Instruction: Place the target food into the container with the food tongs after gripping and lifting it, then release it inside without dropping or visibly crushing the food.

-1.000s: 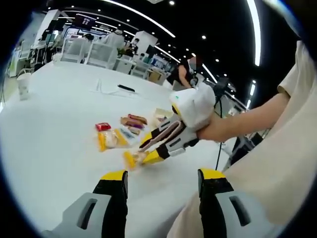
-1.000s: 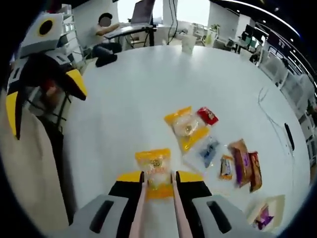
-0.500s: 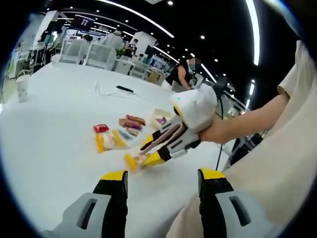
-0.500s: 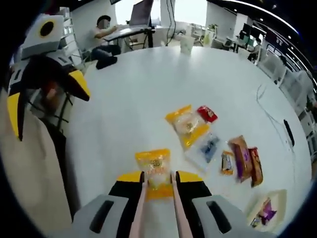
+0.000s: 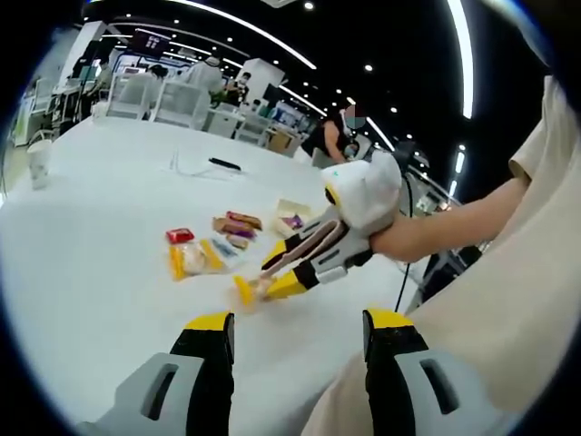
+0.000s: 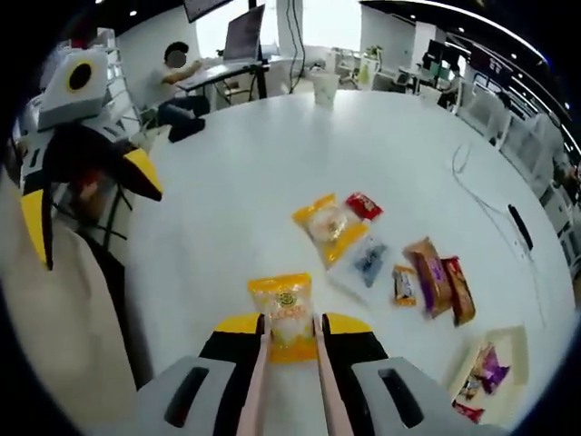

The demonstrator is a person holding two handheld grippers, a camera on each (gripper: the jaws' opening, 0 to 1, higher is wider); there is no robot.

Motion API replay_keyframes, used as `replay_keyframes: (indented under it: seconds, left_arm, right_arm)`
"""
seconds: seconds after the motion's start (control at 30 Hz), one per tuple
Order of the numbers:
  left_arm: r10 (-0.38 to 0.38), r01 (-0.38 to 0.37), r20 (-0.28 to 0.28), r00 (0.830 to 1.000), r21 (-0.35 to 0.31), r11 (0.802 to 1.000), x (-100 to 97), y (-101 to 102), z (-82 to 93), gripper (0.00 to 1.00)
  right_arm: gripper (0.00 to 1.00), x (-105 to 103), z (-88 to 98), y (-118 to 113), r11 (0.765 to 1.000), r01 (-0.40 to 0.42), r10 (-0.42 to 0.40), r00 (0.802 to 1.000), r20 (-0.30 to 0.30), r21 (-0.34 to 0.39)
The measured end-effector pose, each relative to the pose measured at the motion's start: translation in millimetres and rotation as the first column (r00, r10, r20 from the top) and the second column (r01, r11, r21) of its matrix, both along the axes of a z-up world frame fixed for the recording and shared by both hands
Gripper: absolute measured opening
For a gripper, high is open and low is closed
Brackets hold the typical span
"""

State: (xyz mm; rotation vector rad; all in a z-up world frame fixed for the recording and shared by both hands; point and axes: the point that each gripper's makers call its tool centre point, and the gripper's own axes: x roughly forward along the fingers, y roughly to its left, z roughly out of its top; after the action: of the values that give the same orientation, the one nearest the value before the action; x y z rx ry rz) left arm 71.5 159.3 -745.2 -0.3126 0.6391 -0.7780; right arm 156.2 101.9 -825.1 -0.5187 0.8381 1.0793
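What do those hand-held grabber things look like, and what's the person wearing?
Each gripper is grey plastic with black jaws capped in yellow. The right gripper has pale pink strips along its inner jaws and a white body. The left gripper looks the same, without visible strips. The short sleeve is beige.

No lettering is readable: the print on the yellow snack packet (image 6: pixel 285 313) at lower centre is too blurred.

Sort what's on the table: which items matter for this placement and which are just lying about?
Job:
- right gripper, shut on the yellow snack packet
- shallow cream tray

Lying about:
- yellow and red packets
- clear blue-print packet
- brown wrapped bars
- white paper cup
- black cable
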Motion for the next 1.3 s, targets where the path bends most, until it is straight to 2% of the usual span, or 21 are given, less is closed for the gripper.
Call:
replay_keyframes:
  seconds: [0.33, 0.6, 1.3]
  left_arm:
    - [-0.018, 0.018, 0.003, 1.000, 0.003, 1.000, -0.5, -5, 1.7, 0.57]
    - [-0.033, 0.033, 0.009, 0.999, 0.009, 0.999, 0.2, -8, 2.0, 0.57]
    - [-0.049, 0.049, 0.012, 0.999, 0.013, 0.999, -5.0, -14, 4.3, 0.57]
  right_arm:
    - [0.24, 4, 10.3, -13, 0.998, 0.054, -0.055, 0.998, 0.015, 0.027]
    - [0.24, 5, 14.3, -16, 0.996, 0.077, -0.078, 0.997, 0.017, 0.043]
    - [0.24, 9, 40.3, -19, 0.983, 0.138, -0.142, 0.989, 0.029, 0.122]
